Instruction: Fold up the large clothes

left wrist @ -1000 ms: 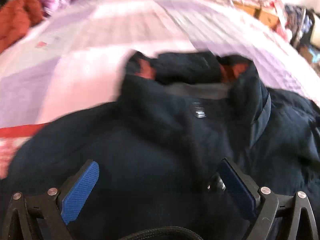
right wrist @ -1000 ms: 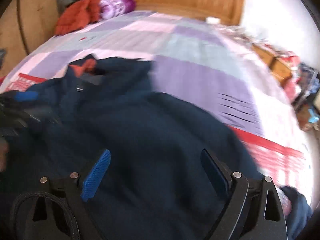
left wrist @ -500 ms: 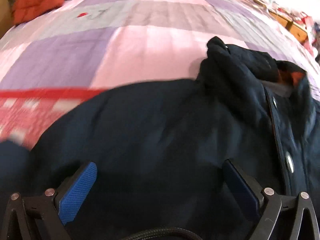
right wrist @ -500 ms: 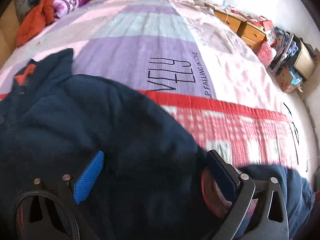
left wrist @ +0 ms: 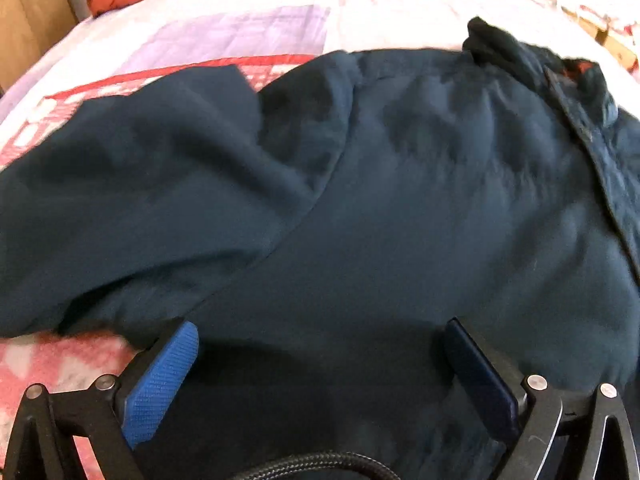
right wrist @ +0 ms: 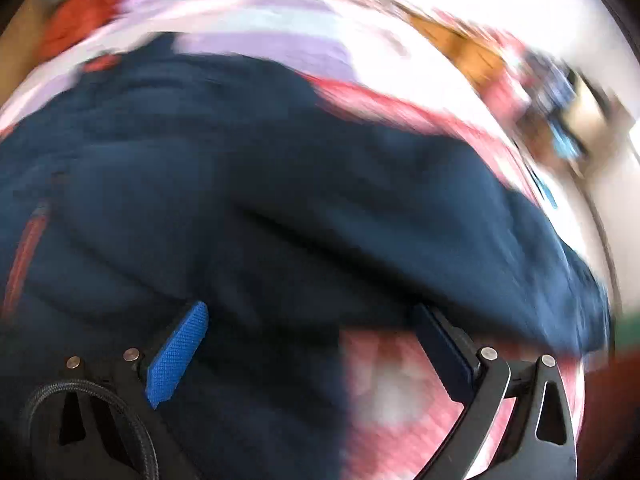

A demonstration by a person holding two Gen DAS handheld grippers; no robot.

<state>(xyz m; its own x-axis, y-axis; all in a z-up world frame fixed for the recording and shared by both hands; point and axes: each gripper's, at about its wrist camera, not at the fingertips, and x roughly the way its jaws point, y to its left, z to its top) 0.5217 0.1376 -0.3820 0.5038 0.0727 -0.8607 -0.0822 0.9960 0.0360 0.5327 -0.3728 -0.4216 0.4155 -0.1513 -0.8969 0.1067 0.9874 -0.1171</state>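
Left gripper (left wrist: 320, 364) now over jacket (left wrist: 400, 200) sleeve side (collar far right), right gripper (right wrist: 312, 344) at hem

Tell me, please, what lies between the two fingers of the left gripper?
In the left wrist view, only the dark blue jacket lies between the open left gripper fingers; the pads do not press on it, and nothing else is there.

- Left gripper (left wrist: 320, 364): jaws spread wide, blue pads (left wrist: 160, 384) apart, nothing pinched, angled steeply downward.
- Right gripper (right wrist: 316, 352): jaws fully apart, nothing clamped, tilted steeply downward.
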